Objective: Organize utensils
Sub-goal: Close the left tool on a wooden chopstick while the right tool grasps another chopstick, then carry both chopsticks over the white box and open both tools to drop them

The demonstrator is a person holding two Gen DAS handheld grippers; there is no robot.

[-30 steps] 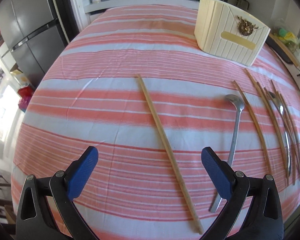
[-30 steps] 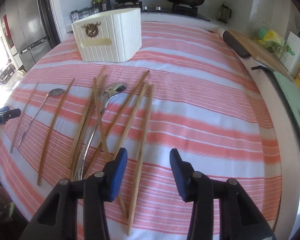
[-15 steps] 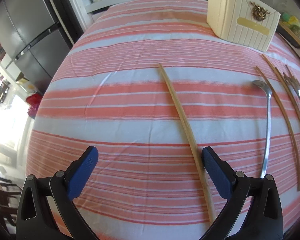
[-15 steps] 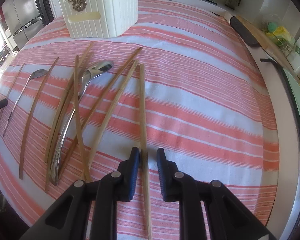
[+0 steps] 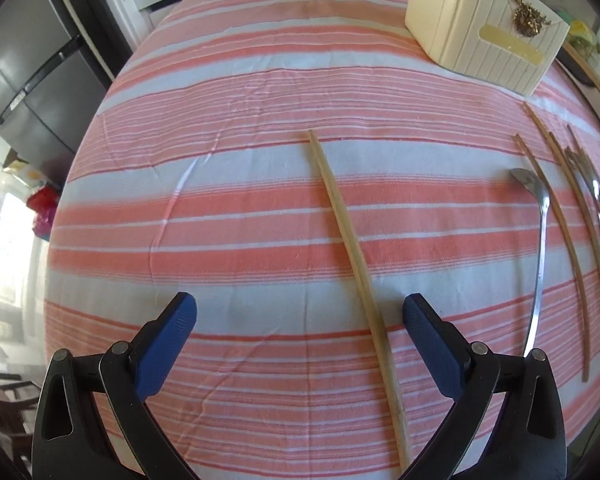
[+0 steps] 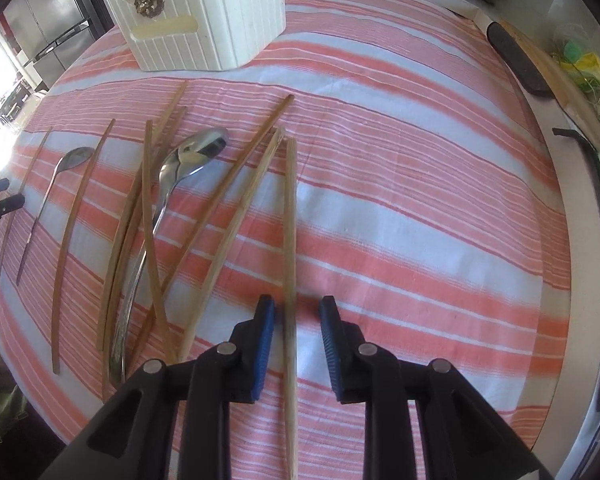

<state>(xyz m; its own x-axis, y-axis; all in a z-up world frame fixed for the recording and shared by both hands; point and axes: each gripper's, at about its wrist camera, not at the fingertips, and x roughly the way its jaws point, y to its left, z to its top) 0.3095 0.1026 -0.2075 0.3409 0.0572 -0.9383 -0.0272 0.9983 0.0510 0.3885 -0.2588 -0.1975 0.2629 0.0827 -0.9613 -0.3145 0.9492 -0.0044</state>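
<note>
A cream utensil holder (image 5: 488,36) stands at the far side of the striped tablecloth; it also shows in the right wrist view (image 6: 204,16). My left gripper (image 5: 300,332) is open low over the cloth, straddling a lone pale chopstick (image 5: 348,248) that lies nearer its right finger. My right gripper (image 6: 297,328) is open with a narrow gap around the rightmost pale chopstick (image 6: 289,240), which lies on the cloth close to the left pad. Several brown chopsticks (image 6: 148,216), a big spoon (image 6: 180,176) and a small spoon (image 6: 60,184) lie left of it.
The small spoon (image 5: 540,240) and chopsticks (image 5: 568,240) lie right of my left gripper. A fridge (image 5: 28,64) stands far left. A counter with a dark object (image 6: 516,60) and a bag (image 6: 584,64) runs along the right table edge. The left gripper's tips (image 6: 0,200) show at the left.
My left gripper moved left and lower, so the lone chopstick now sits between its fingers. My right gripper advanced along the rightmost chopstick; its jaws narrowed around it, then widened slightly.
</note>
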